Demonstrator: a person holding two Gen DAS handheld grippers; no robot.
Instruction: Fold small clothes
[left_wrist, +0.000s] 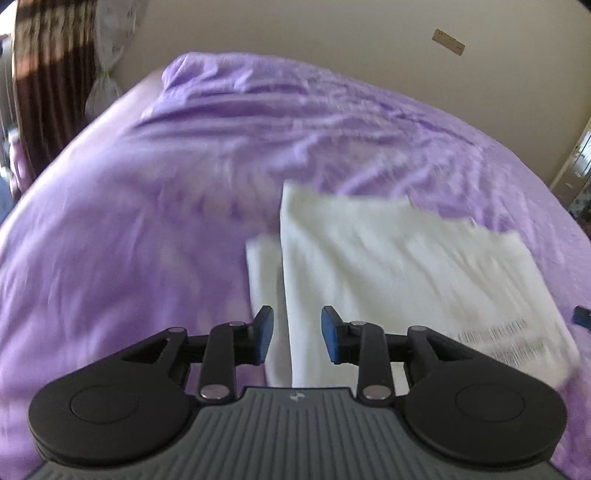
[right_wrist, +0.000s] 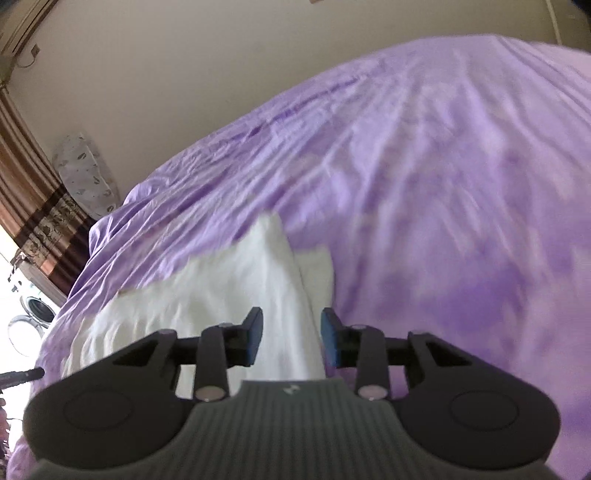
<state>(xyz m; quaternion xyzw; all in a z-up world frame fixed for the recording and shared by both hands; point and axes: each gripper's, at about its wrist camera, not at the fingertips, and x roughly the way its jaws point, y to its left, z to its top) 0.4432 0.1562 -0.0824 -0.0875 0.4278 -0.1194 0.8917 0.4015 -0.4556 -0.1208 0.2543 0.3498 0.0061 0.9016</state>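
Tongs in both hands are standing released over the bed. Left gripper (left_wrist: 297, 334) is hanging with its blue pads (left_wrist: 264, 334) parted and nothing pressed between them; through the gap the white garment (left_wrist: 388, 266) is showing, lying below the fingertips. Right gripper (right_wrist: 291, 336) is likewise holding its jaws apart, its pads (right_wrist: 328, 338) gripping nothing, with the same white garment (right_wrist: 229, 295) passing beneath the gap. That garment is lying flat on the purple bedsheet (left_wrist: 147, 221), folded so that an upper layer is overlapping a narrower strip along one edge; a printed barcode-like marking (left_wrist: 498, 338) is showing near its corner in the left wrist view. Both views are blurring with motion, so fine creases are hard to read. Outward from the garment, the bedsheet (right_wrist: 443, 184) is spreading wrinkled across the whole mattress, and nothing is lying between either gripper and the cloth. Beyond the bed, a plain beige wall (left_wrist: 332, 33) is rising, carrying a small rectangular plate (left_wrist: 448, 41). A brown striped curtain (right_wrist: 33, 206) is hanging at the side, with a patterned white bag (right_wrist: 86, 177) sitting beside it against the wall. A front-loading washing machine (right_wrist: 35, 308) is showing at the far edge of the right wrist view, well apart from the garment.
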